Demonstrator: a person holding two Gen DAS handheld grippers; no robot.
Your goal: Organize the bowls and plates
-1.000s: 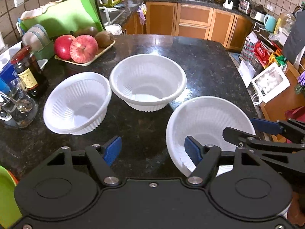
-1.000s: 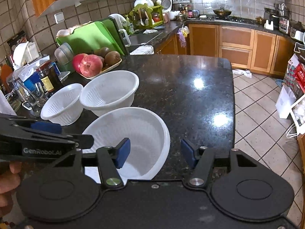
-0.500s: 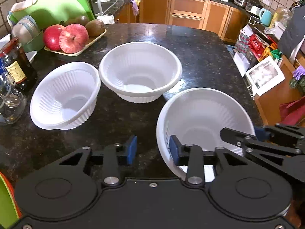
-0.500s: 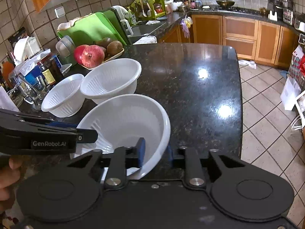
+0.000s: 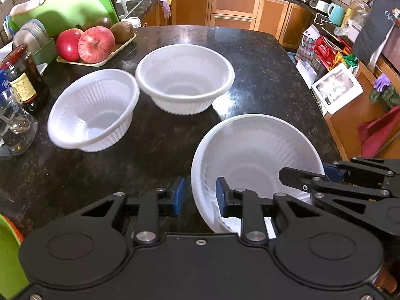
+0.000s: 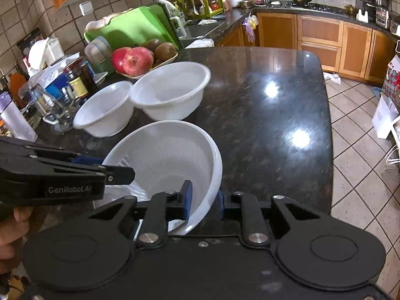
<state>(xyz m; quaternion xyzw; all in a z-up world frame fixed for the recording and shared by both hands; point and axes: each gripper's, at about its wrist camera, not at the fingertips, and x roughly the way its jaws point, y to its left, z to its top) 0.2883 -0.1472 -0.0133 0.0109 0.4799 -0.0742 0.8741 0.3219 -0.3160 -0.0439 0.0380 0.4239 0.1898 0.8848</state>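
Note:
Three white ribbed bowls sit on the dark granite counter (image 5: 250, 57). The near bowl (image 5: 255, 155) is held by both grippers and looks tilted, lifted at its near side. My left gripper (image 5: 200, 195) is shut on its left rim. My right gripper (image 6: 203, 202) is shut on its right rim; the same bowl (image 6: 165, 155) fills the right wrist view's middle. The middle bowl (image 5: 185, 75) stands further back, and the left bowl (image 5: 95, 110) leans against it, tilted. Both also show in the right wrist view, the middle bowl (image 6: 172, 90) and the left bowl (image 6: 105, 112).
A tray of apples and kiwis (image 5: 92, 42), a green cutting board (image 5: 67, 7), a sauce jar (image 5: 22, 77) and a glass (image 5: 15, 127) line the counter's left side. The counter's right edge (image 6: 327, 125) drops to tiled floor. Green plates (image 5: 7, 255) lie at near left.
Both grippers have closed from open onto the near bowl's rim, left one on the left side, right one on the right. The bowl has tipped up slightly.

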